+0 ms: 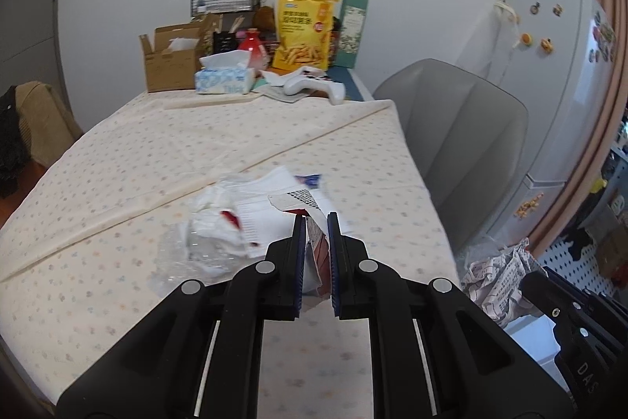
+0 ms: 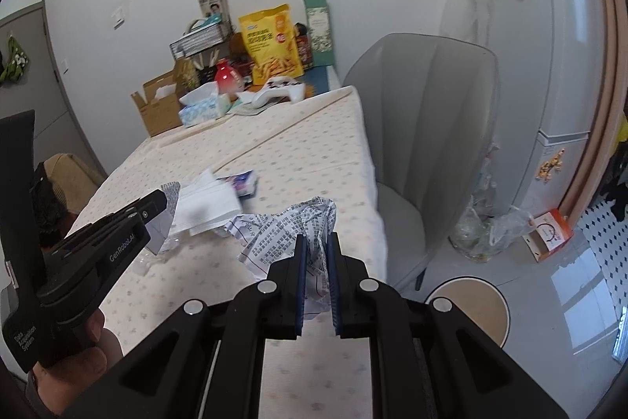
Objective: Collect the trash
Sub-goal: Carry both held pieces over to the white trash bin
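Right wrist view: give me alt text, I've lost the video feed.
The right gripper is shut on a crumpled printed paper at the near end of a dotted tablecloth. At left, the left gripper holds a torn wrapper by loose white papers; a grey chair stands to the right.

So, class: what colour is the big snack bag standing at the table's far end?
Yellow snack bag, with orange accents; clearest in the left wrist view.

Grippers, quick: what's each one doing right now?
Left gripper: closed on a torn wrapper.
Right gripper: closed on crumpled printed paper.
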### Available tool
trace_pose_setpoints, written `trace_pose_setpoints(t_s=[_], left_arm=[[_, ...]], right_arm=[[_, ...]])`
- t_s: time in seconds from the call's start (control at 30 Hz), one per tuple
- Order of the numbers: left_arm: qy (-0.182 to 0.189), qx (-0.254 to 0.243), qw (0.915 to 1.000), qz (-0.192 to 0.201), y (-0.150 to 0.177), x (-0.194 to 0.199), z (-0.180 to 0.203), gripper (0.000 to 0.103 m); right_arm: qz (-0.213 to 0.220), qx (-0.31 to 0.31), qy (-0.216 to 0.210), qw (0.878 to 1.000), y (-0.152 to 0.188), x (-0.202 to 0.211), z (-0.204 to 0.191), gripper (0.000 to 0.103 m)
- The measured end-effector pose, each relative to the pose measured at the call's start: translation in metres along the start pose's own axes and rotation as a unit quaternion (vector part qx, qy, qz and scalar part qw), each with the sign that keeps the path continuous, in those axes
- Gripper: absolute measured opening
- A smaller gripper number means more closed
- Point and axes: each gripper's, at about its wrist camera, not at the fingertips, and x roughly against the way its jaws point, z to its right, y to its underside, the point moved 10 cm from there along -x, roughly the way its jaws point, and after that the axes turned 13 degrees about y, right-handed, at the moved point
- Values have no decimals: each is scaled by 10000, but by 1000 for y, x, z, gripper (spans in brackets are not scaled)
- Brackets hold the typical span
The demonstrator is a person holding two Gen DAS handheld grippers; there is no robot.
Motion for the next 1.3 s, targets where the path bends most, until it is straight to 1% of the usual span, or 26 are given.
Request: trace_pose_setpoints(t_s=[0.27, 0.47, 0.7, 0.93, 1.1, 1.3], left_arm=[[346, -332, 9987, -182, 5, -24, 61, 12], [595, -598, 9957, -384, 11, -49, 108, 12], [825, -923, 9899, -687, 24, -85, 159, 12], [1014, -1186, 9822, -1044, 42, -124, 206, 12], [1057, -1341, 9770, -1276, 52, -150, 229, 12], [1086, -1437, 9713, -1553, 64, -180, 243, 12]], right_arm=[[-12, -345, 358, 9988, 0, -4, 64, 11], [-89, -572, 657, 9962, 4, -12, 110, 11], [-221, -840, 1006, 9911, 9, -28, 162, 11], [-494, -1244, 1237, 9833, 20, -56, 219, 11], [-715, -1463, 1346, 9774, 31, -82, 250, 11], [-905, -1574, 1393, 9735, 37, -111, 269, 11]])
